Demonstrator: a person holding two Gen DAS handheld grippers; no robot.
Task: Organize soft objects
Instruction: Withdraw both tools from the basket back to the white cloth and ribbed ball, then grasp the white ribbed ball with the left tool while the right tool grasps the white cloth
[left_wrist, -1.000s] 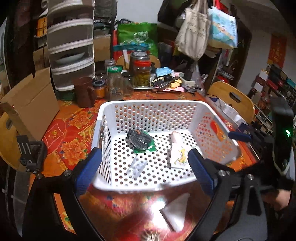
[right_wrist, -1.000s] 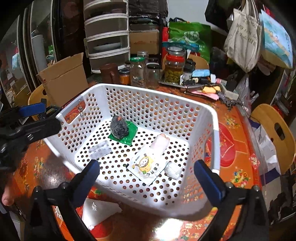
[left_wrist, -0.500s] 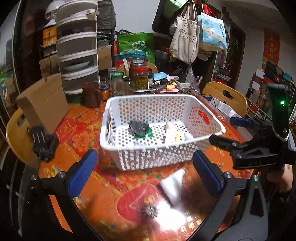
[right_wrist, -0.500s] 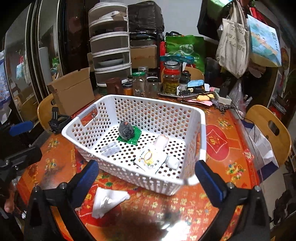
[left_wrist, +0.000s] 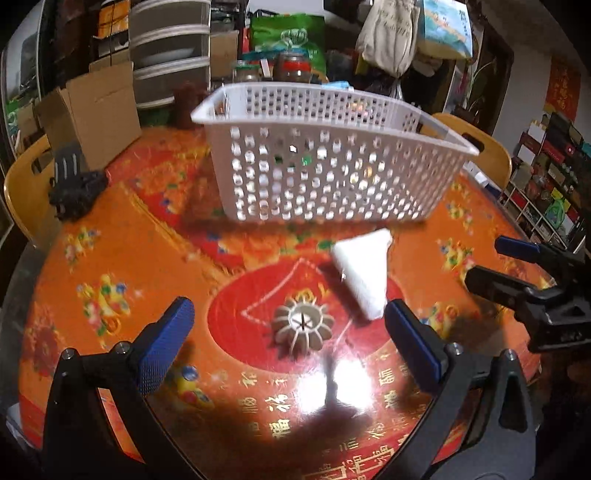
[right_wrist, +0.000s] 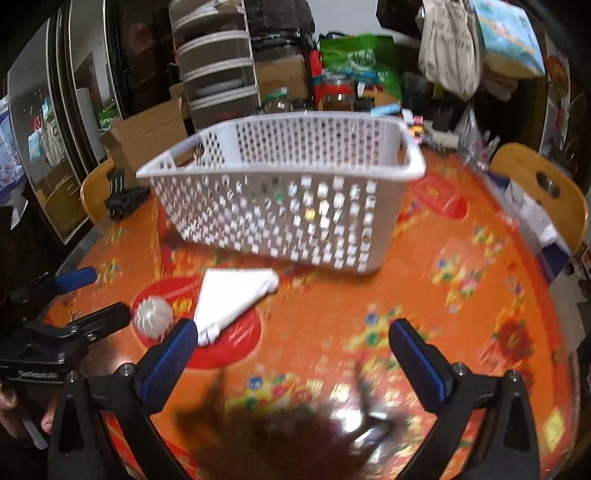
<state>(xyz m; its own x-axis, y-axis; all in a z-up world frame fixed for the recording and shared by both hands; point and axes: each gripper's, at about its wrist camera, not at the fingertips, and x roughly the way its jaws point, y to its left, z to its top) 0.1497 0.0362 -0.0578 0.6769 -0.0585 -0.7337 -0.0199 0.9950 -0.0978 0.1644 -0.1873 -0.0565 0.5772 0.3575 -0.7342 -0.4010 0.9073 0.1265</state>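
White cloth (left_wrist: 364, 273) lies flat, pointing basketward (left_wrist: 325, 162)

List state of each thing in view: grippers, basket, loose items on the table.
left gripper: open, nothing between its fingers
right gripper: open, holding nothing
white basket: upright on the table; contents not clear through the holes
white folded cloth: flat on the table, outside the basket
round ribbed thing: on the table beside the cloth, untouched
cardboard box: flaps open
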